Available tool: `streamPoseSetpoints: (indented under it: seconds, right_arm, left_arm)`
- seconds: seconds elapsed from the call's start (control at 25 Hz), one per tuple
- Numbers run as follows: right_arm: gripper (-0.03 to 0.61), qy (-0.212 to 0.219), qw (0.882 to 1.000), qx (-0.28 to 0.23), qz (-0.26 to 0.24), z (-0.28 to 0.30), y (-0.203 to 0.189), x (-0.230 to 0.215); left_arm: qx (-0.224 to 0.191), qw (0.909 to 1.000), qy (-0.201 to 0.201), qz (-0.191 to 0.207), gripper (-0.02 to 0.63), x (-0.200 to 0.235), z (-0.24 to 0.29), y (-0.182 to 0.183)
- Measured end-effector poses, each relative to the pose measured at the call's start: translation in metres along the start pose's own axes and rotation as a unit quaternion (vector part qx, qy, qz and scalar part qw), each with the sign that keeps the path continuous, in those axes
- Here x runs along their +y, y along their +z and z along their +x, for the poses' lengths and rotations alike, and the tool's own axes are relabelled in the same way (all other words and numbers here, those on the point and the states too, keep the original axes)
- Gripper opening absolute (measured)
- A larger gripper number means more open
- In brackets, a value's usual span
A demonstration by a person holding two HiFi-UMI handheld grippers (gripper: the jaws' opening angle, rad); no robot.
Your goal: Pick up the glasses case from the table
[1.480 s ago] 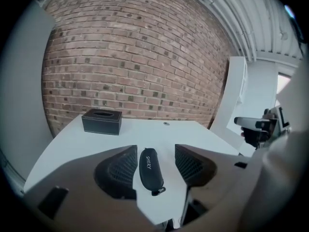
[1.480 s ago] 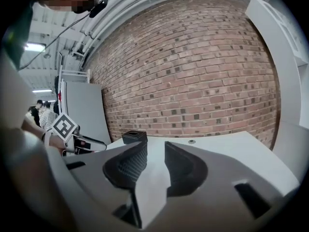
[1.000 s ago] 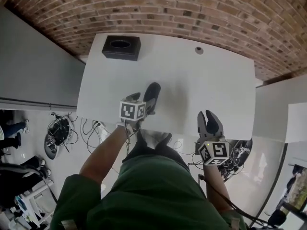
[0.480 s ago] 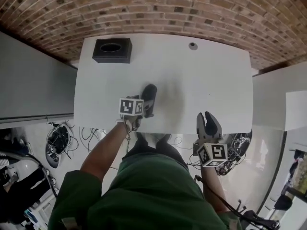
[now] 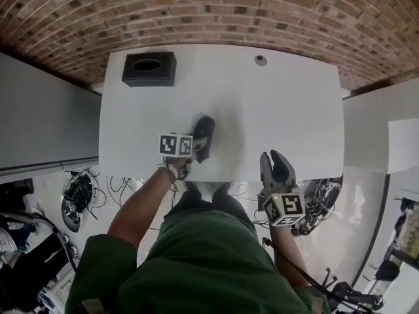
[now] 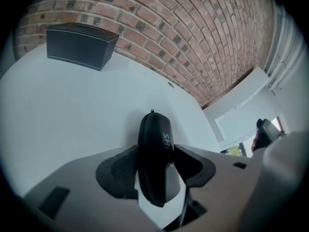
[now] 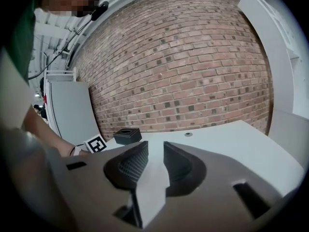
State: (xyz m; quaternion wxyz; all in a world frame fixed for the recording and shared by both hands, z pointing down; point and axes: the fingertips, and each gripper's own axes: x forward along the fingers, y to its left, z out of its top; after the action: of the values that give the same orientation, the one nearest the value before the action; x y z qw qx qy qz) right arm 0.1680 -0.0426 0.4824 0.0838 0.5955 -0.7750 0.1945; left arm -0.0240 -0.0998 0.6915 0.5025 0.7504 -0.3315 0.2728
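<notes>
The black oval glasses case [image 5: 205, 128] lies on the white table [image 5: 281, 110] near its front edge. My left gripper [image 5: 199, 144] reaches down over the case's near end. In the left gripper view the case [image 6: 154, 129] stands on edge between the two pads, which press on both of its sides; the left gripper [image 6: 156, 161] has just been closing and is shut on it. My right gripper [image 5: 275, 162] hovers at the table's front edge to the right. The right gripper [image 7: 155, 149] has just narrowed a little, with a gap and nothing between its pads.
A black box [image 5: 148, 69] with a round hole in its top stands at the table's far left corner. A small round grommet [image 5: 261, 60] sits near the far edge. A brick wall runs behind the table. Cables [image 5: 82, 191] lie on the floor at left.
My left gripper has come down over the glasses case and its jaws have closed onto it. The right gripper has stayed at the table's front edge.
</notes>
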Motion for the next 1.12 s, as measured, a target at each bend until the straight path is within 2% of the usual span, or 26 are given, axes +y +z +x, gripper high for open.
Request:
streamPoseSetpoints:
  seconds: [0.2,0.28,0.36,0.44,0.56,0.84,1.0,1.12]
  right_arm:
    - [0.094,0.01,1.0,0.006,-0.003,0.003,0.001,0.007]
    - [0.091,0.012,1.0,0.006,-0.002,0.004,0.001,0.01]
    - [0.087,0.012,1.0,0.006,-0.001,0.005,0.001,0.011]
    - [0.086,0.011,1.0,0.006,0.001,0.002,-0.001,0.011]
    - [0.081,0.007,1.0,0.006,0.006,-0.004,-0.004,0.007]
    - [0.072,0.006,0.999,0.003,0.039,-0.014,-0.012,0.0]
    - [0.071,0.005,0.999,0.006,0.036,-0.015,-0.013,-0.004]
    - [0.067,0.005,0.999,0.01,0.032,-0.015,-0.014,-0.005]
  left_arm:
    - [0.002,1.0,0.002,-0.002,0.225,-0.003,-0.002,-0.006]
    - [0.008,0.9999,0.01,0.008,0.243,-0.004,0.0,-0.006]
    - [0.024,0.9993,0.017,0.021,0.302,-0.004,0.005,-0.009]
    - [0.041,0.9982,0.031,0.032,0.307,-0.003,0.009,-0.014]
    - [0.044,0.9981,0.036,0.023,0.298,-0.001,0.014,-0.016]
    - [0.02,0.9995,0.002,-0.026,0.281,-0.003,0.013,-0.015]
    - [-0.017,0.9961,-0.05,-0.072,0.281,-0.016,0.011,-0.007]
    - [-0.035,0.9929,-0.078,-0.082,0.281,-0.027,0.005,-0.002]
